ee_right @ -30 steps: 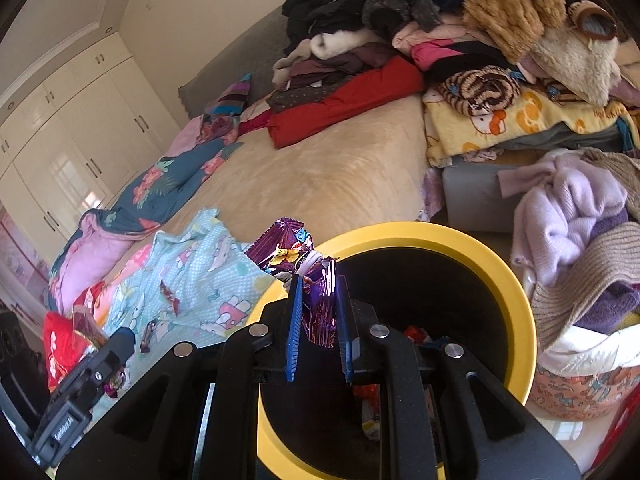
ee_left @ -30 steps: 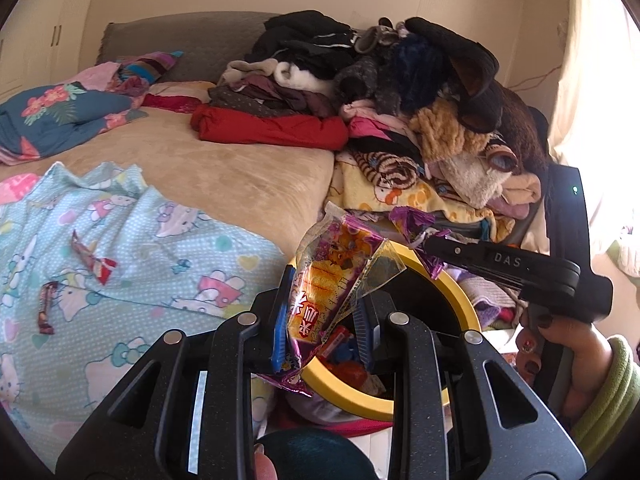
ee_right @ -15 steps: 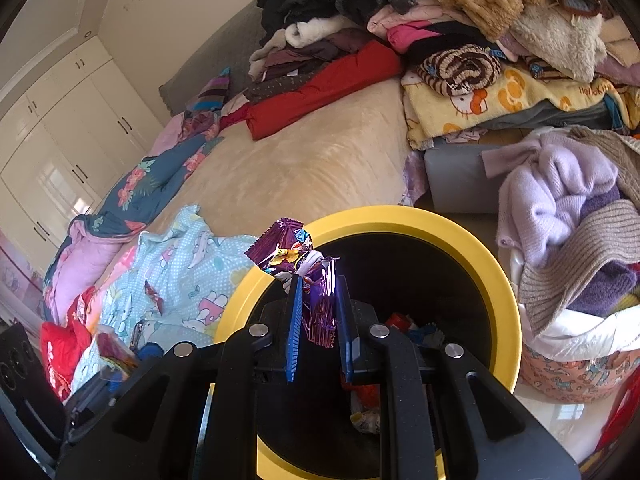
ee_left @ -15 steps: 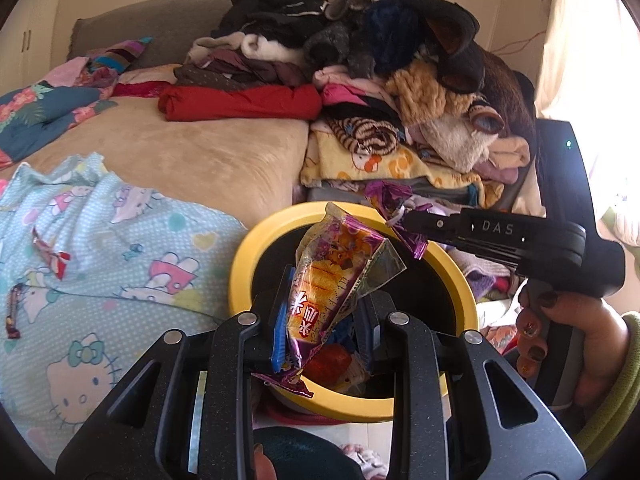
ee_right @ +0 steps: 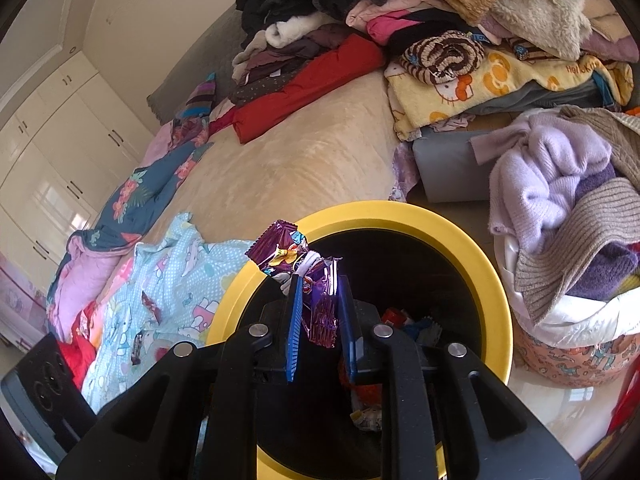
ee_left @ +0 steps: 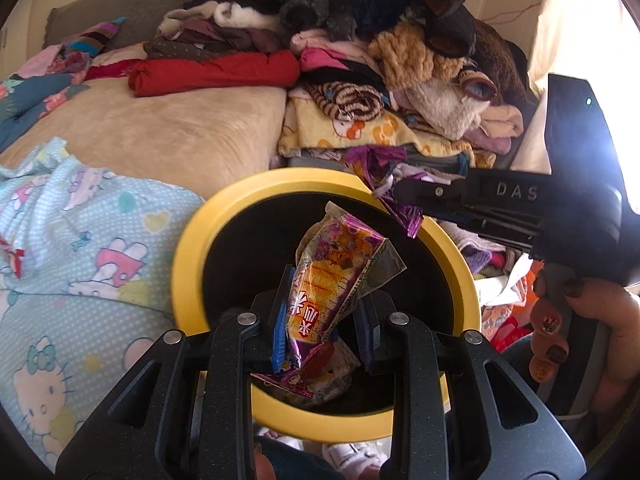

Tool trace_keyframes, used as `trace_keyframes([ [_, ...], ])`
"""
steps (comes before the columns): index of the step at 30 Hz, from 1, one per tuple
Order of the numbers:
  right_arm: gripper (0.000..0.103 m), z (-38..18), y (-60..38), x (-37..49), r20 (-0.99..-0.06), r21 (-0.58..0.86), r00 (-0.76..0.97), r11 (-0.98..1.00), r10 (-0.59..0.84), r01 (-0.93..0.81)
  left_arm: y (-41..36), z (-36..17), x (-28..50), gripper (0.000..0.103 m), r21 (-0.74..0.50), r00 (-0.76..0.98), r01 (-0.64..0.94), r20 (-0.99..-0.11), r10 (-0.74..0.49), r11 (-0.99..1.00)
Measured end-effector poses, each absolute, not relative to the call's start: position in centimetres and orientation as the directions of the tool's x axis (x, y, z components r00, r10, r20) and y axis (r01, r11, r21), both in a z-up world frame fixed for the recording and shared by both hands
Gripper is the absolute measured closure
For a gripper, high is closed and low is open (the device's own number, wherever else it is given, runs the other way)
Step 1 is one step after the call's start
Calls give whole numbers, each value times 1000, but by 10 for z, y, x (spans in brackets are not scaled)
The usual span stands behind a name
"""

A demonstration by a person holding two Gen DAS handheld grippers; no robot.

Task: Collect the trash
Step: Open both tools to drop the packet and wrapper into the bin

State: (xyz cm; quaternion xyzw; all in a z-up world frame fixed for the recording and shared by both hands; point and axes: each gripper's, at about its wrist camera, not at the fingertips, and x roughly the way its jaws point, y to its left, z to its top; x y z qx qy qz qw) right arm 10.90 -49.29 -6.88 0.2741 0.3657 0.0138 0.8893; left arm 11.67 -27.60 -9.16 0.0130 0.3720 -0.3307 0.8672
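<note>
A yellow-rimmed black trash bin (ee_left: 188, 264) (ee_right: 476, 248) stands beside the bed, with several wrappers at its bottom. My left gripper (ee_left: 324, 312) is shut on an orange and purple snack wrapper (ee_left: 332, 276), held over the bin's mouth. My right gripper (ee_right: 320, 312) is shut on a crumpled purple foil wrapper (ee_right: 320, 300), also above the bin opening. In the left wrist view the right gripper (ee_left: 394, 192) reaches in from the right over the far rim, with the purple foil wrapper (ee_left: 376, 168) at its tip and a hand (ee_left: 576, 328) on its handle.
A bed (ee_left: 168, 136) with a light blue cartoon blanket (ee_left: 80, 264) lies left of the bin, and small wrappers (ee_right: 150, 306) rest on the blanket. A heap of clothes (ee_left: 360, 52) covers the far side. A basket of knitwear (ee_right: 568, 216) stands right of the bin.
The left gripper has moved right and down with its wrapper, from the bin's near-left rim to over its mouth. The right gripper has drifted slightly further over the bin.
</note>
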Motion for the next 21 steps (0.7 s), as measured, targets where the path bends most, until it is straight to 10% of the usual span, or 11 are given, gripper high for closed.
trace_keyframes([
  [8,73,-72,-503,108,-634,527,743,824,216,210,-290,-101,121,81,-231,475,600,-668,-573,766],
  [16,46,-75,-508,108,-634,541,748,804,196,248,-280,-96,121,19,-232,518,563,-649,-558,793],
  [21,40,-73,-503,109,-630,529,753,814,190,238,-268,-89,121,11,-230,560,521,-635,-532,822],
])
